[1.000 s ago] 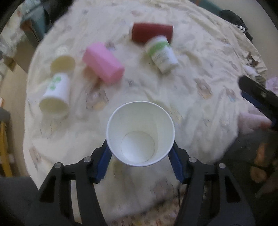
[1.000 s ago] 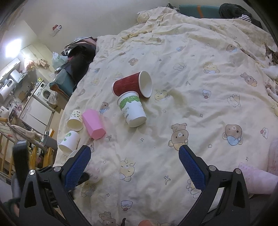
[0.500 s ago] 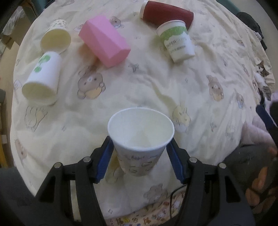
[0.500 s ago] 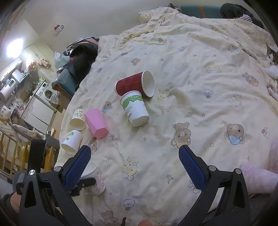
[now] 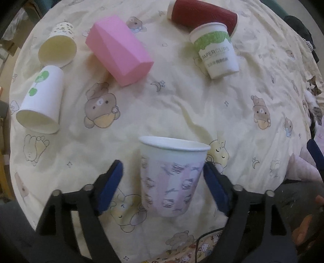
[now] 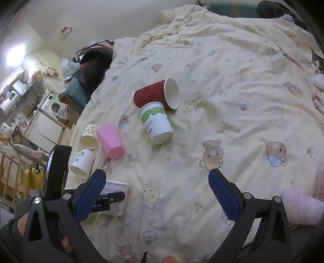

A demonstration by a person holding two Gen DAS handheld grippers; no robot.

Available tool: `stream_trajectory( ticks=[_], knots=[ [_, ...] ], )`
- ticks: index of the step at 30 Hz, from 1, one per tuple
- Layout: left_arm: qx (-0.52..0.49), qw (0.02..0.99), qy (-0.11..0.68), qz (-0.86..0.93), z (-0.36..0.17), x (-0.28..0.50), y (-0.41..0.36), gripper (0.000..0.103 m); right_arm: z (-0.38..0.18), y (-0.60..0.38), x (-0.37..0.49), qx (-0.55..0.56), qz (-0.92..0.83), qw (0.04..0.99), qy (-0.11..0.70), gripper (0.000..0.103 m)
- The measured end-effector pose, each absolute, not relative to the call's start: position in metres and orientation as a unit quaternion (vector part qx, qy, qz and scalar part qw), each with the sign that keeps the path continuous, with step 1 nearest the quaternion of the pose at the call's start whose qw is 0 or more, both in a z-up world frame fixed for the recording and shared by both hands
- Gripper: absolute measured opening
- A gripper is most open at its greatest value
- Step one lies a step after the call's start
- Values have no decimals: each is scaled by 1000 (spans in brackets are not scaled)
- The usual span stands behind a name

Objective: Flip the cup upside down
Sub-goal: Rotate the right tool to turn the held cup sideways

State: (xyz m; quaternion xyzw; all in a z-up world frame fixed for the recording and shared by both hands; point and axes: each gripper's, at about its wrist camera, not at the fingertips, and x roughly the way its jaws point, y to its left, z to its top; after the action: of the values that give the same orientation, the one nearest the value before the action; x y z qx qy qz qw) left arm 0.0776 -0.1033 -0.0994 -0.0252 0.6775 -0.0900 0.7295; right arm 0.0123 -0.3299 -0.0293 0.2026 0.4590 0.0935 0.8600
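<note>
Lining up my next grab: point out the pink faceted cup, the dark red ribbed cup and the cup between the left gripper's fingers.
pink faceted cup (image 5: 119,50), left wrist view, on its side wall.
dark red ribbed cup (image 6: 149,96), right wrist view, on its ribbed side.
Hello Kitty paper cup (image 5: 172,182), left wrist view, on its printed wall.

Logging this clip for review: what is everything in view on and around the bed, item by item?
Patterned paper cup: 1, white with lilac print, upright, mouth up, between the left gripper's fingers.
Red cup: 1, dark red, on its side, far end.
Green-banded cup: 1, white and green, lying against the red cup.
Pink cup: 1, pink, faceted, on its side.
Green-dot cup: 1, white, on its side, left edge.
Speckled cup: 1, cream, on its side, beside the pink cup.
Bedspread: 1, pale yellow, bear print.
Left hand-held gripper: black, blue pads, open.
Right hand-held gripper: same colours, open, empty.
</note>
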Motion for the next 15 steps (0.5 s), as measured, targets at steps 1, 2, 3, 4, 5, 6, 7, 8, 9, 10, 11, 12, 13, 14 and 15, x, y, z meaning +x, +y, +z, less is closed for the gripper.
stream_trajectory(
  ticks=[1,2,3,4,5,6,7,8,9,10,11,12,13,14,15],
  knots=[
    [-30,731,676,-92,-97,78,-101,83,-29,-329,12,200,94,861,459,103],
    [-34,731,676,-93,-96,77,-100,83,-29,-328,12,197,94,861,459,103],
    [-38,730,676,-95,-95,77,-98,83,-29,-327,12,194,94,862,459,103],
    [-42,729,676,-96,-94,76,-96,83,-29,-326,12,191,94,862,460,103],
    [-52,730,675,-96,-89,75,-91,83,-29,-326,12,190,94,862,460,103],
    [-59,732,673,-95,-84,73,-86,83,-30,-326,12,189,93,862,461,103],
    [-62,734,669,-96,-79,71,-81,83,-30,-326,13,188,93,862,462,103],
    [-59,739,664,-97,-72,69,-77,83,-31,-326,13,187,93,861,464,103],
    [-56,746,657,-96,-64,66,-72,83,-32,-326,13,186,94,860,466,103],
    [-55,754,648,-95,-57,62,-66,83,-32,-325,13,185,96,859,467,103],
    [-51,760,641,-93,-51,58,-59,83,-32,-324,14,183,97,859,468,103],
    [-47,764,637,-90,-47,55,-52,84,-32,-322,14,180,100,858,471,103],
    [-45,768,634,-86,-45,53,-47,84,-33,-318,15,179,107,854,476,103],
    [-42,776,625,-78,-41,48,-36,84,-35,-313,15,177,119,849,484,103],
    [-38,782,618,-71,-39,45,-28,84,-37,-307,14,171,125,844,493,103]
  ],
)
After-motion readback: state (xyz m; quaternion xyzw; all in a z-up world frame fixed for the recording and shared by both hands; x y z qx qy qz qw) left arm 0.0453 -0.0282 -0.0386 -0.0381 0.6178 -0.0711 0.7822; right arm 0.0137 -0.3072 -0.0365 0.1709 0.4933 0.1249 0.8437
